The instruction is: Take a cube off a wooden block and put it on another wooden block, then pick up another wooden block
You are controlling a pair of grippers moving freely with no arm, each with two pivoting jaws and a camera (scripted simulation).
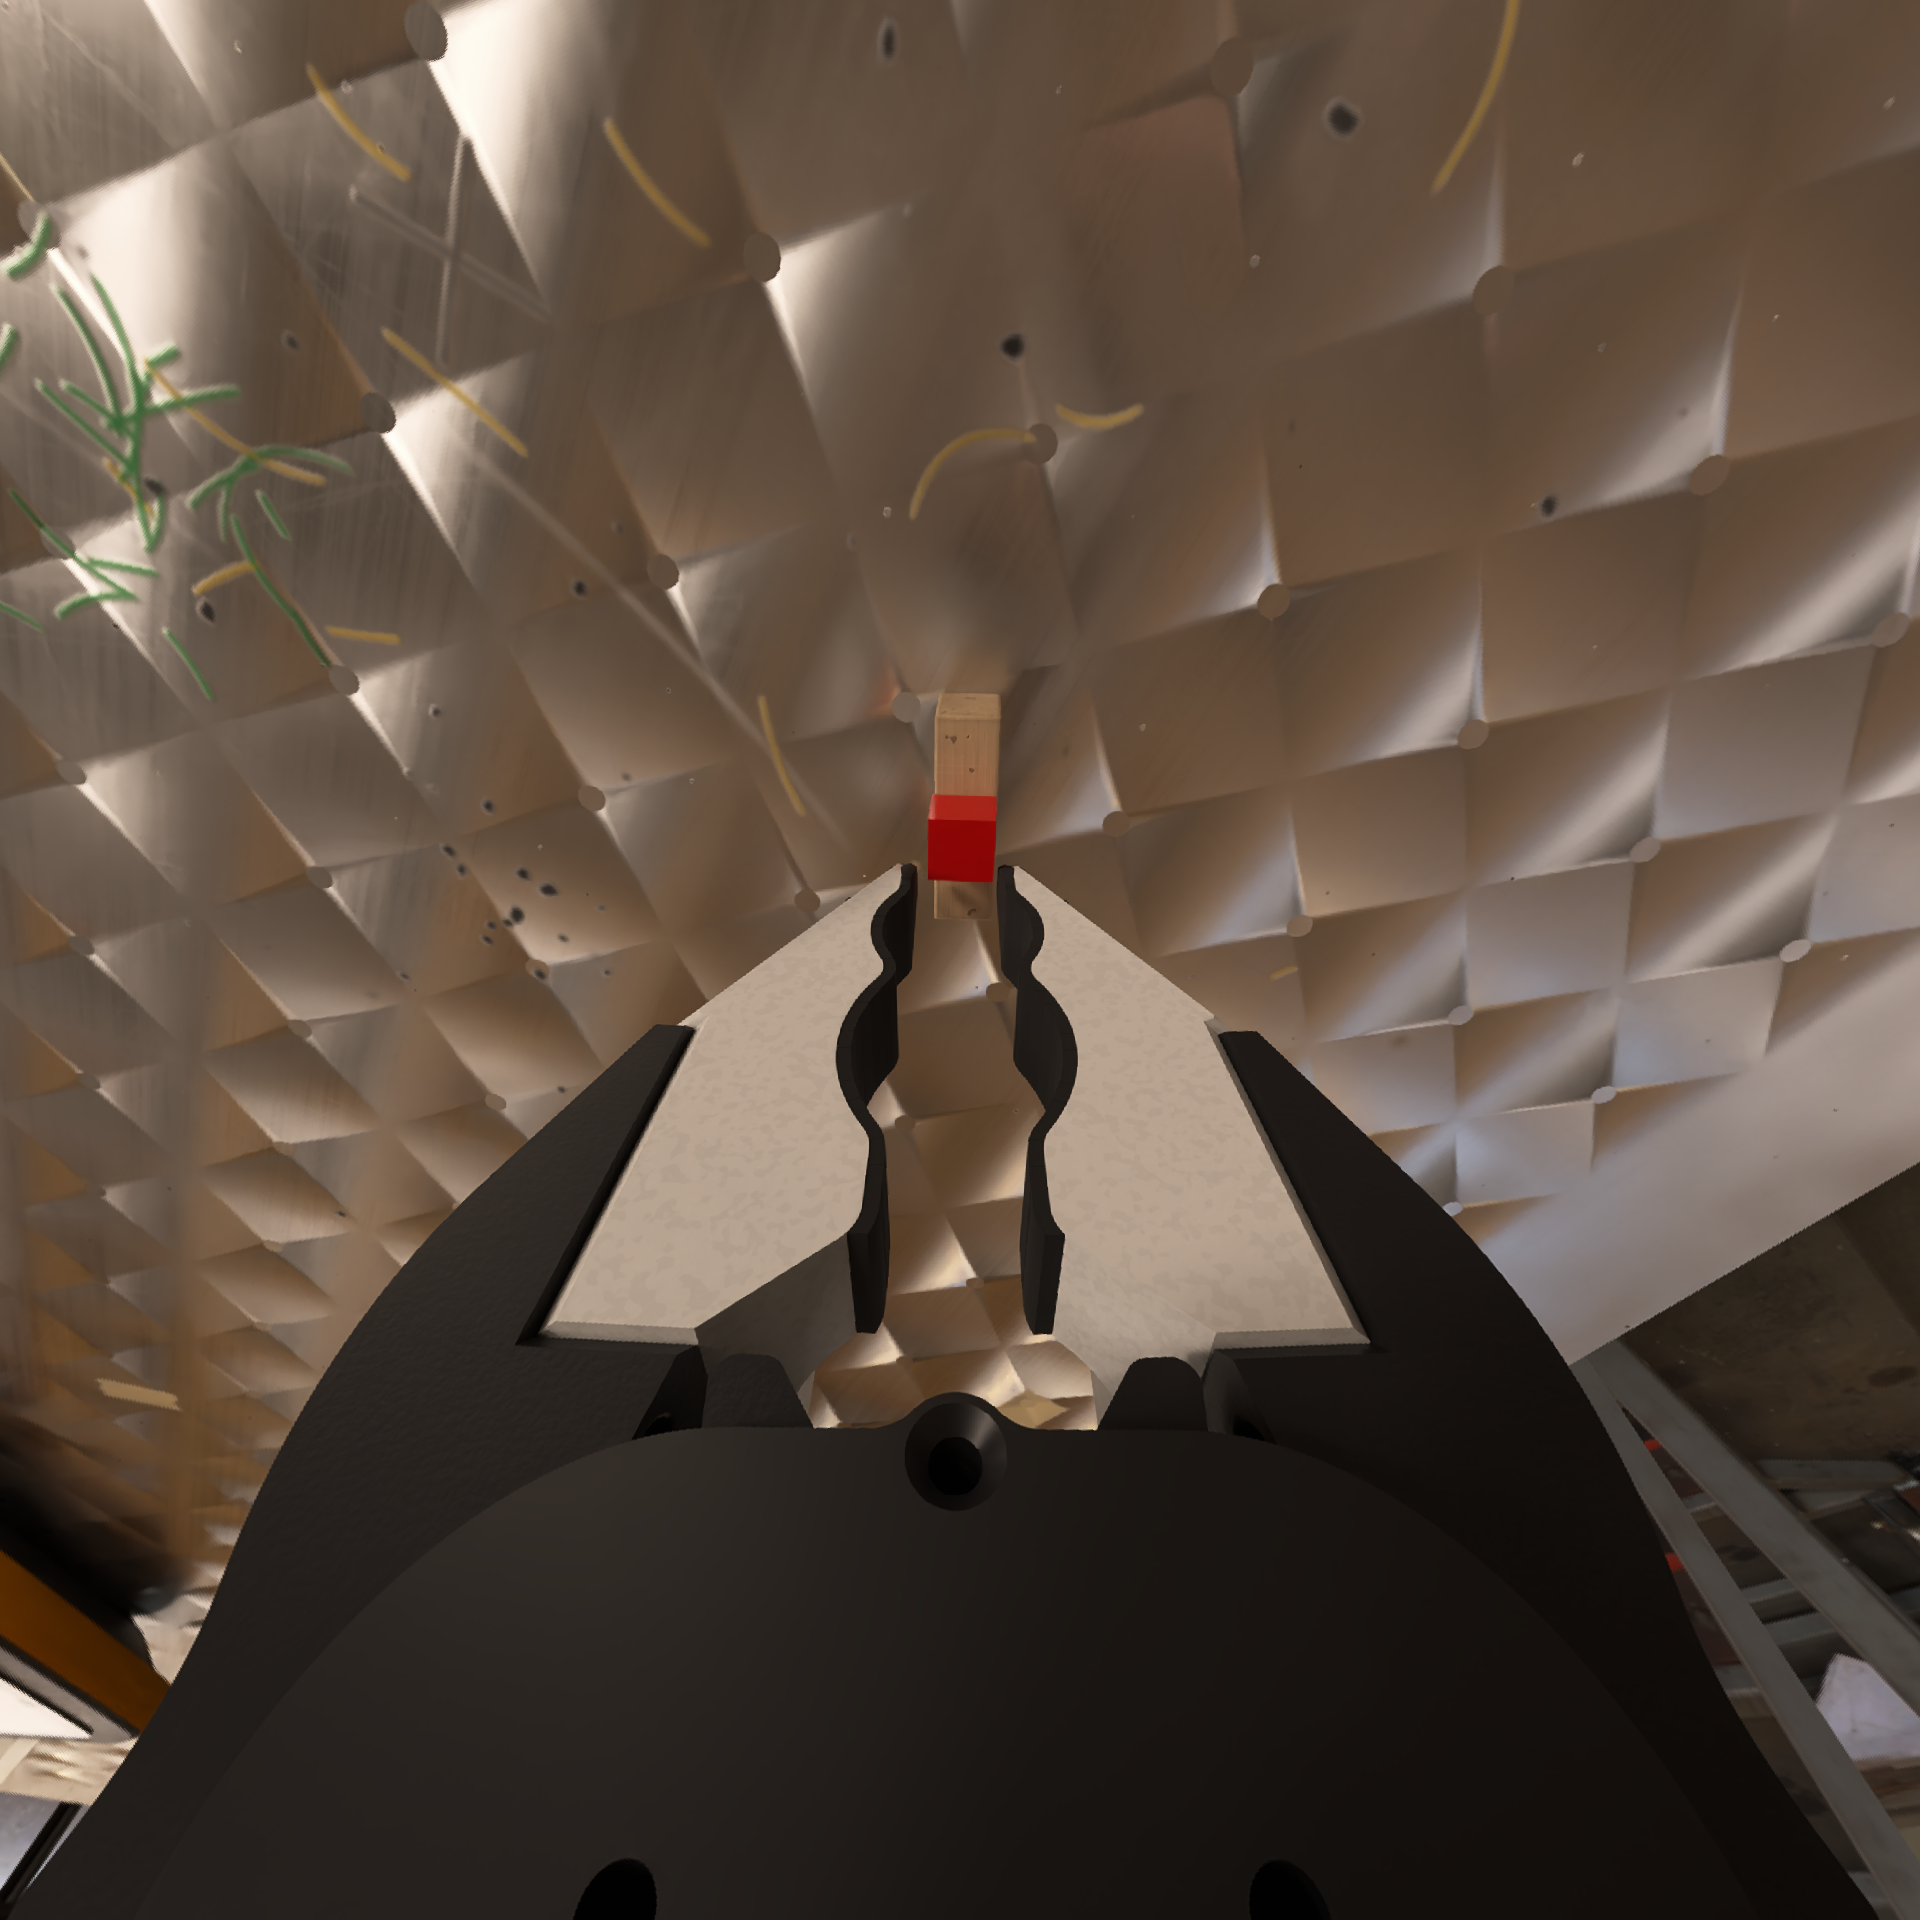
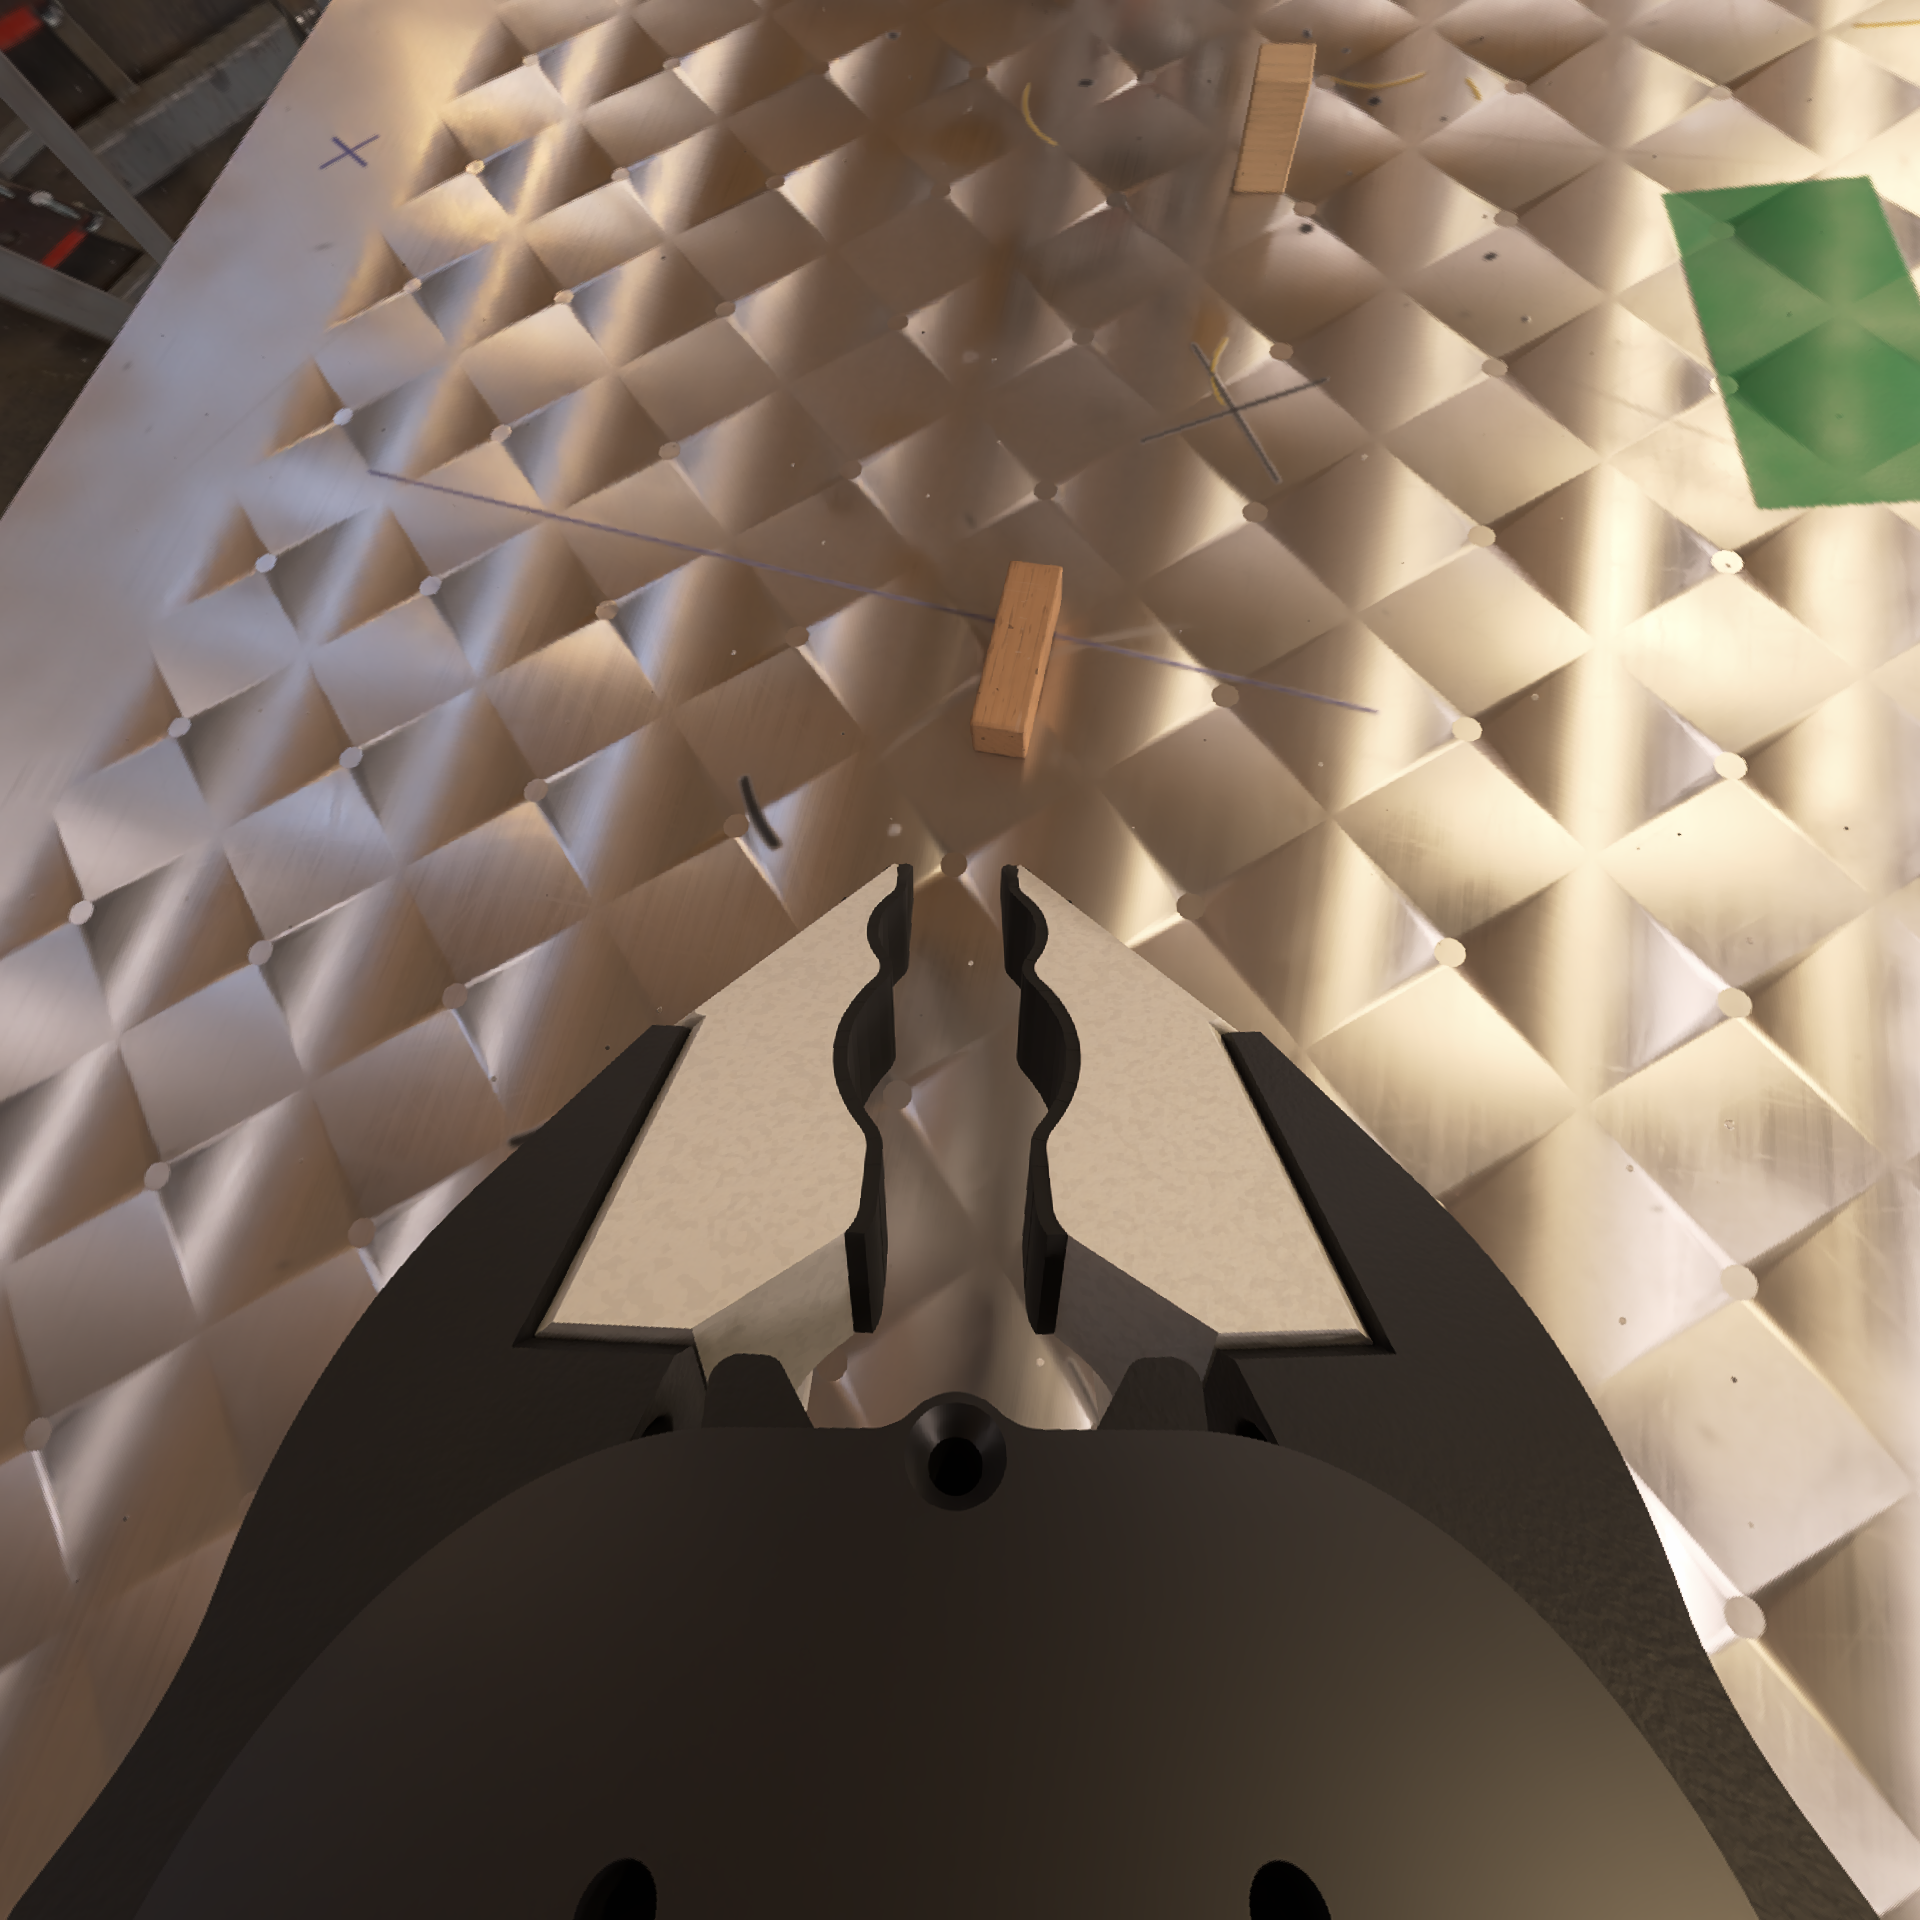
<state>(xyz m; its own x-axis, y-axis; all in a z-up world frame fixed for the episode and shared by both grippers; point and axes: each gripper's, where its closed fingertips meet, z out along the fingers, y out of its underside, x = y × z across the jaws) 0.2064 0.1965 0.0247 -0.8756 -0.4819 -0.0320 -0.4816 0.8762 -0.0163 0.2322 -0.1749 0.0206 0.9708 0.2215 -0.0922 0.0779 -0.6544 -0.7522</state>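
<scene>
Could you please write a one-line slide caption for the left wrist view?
Open left gripper lined up just short of the red cube resting on a pale wooden block on the patterned metal table.

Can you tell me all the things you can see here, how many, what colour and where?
Red cube: one, red, on a wooden block, just ahead of the left jaws.
Wooden block: one, pale wood, under the cube, left wrist view.
Near block: one, light wood, lying ahead of the right jaws.
Far block: one, light wood, farther off, top of the right wrist view.
Green sheet: one, green, flat, right edge.
Table: one, shiny patterned metal.
Left gripper: one, black and white, open.
Right gripper: one, black and white, open.
</scene>
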